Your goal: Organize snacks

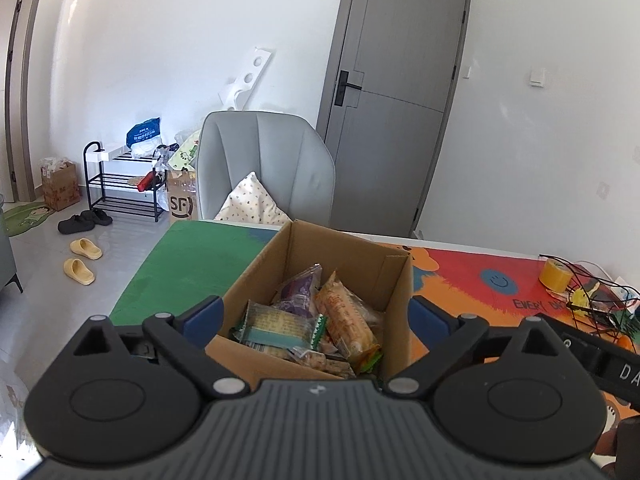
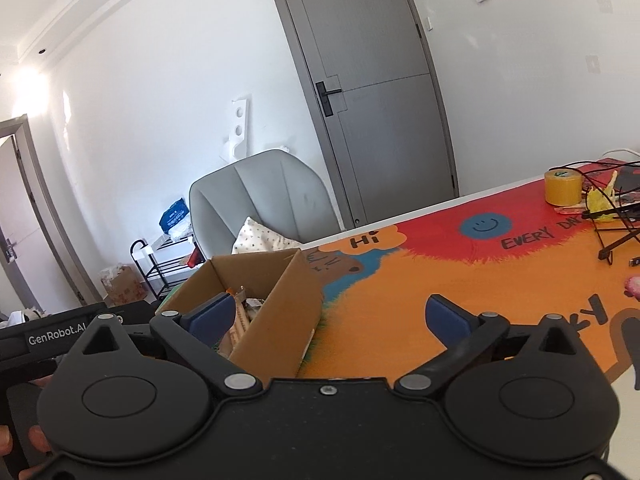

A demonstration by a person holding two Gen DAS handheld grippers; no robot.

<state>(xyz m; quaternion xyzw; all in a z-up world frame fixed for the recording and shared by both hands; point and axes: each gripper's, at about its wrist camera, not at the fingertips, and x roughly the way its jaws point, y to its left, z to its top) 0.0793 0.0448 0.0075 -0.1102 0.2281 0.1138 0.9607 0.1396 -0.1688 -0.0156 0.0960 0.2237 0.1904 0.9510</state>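
Observation:
An open cardboard box (image 1: 356, 256) stands on the colourful table mat and holds several wrapped snacks: a green-edged cracker pack (image 1: 280, 326), an orange pack (image 1: 346, 320) and a purple pack (image 1: 300, 290). My left gripper (image 1: 316, 316) is open and empty, hovering above the box's near edge with its blue pads either side of the box. My right gripper (image 2: 332, 316) is open and empty, to the right of the box (image 2: 276, 292), its left pad over the box's right wall. A pink wrapped item (image 2: 633, 285) lies at the right edge.
A yellow tape roll (image 2: 562, 187) and a tangle of black wires (image 2: 612, 216) lie at the table's far right. A grey armchair (image 1: 264, 168) with a cushion stands behind the table. A shoe rack (image 1: 120, 184), boxes and slippers are on the floor to the left.

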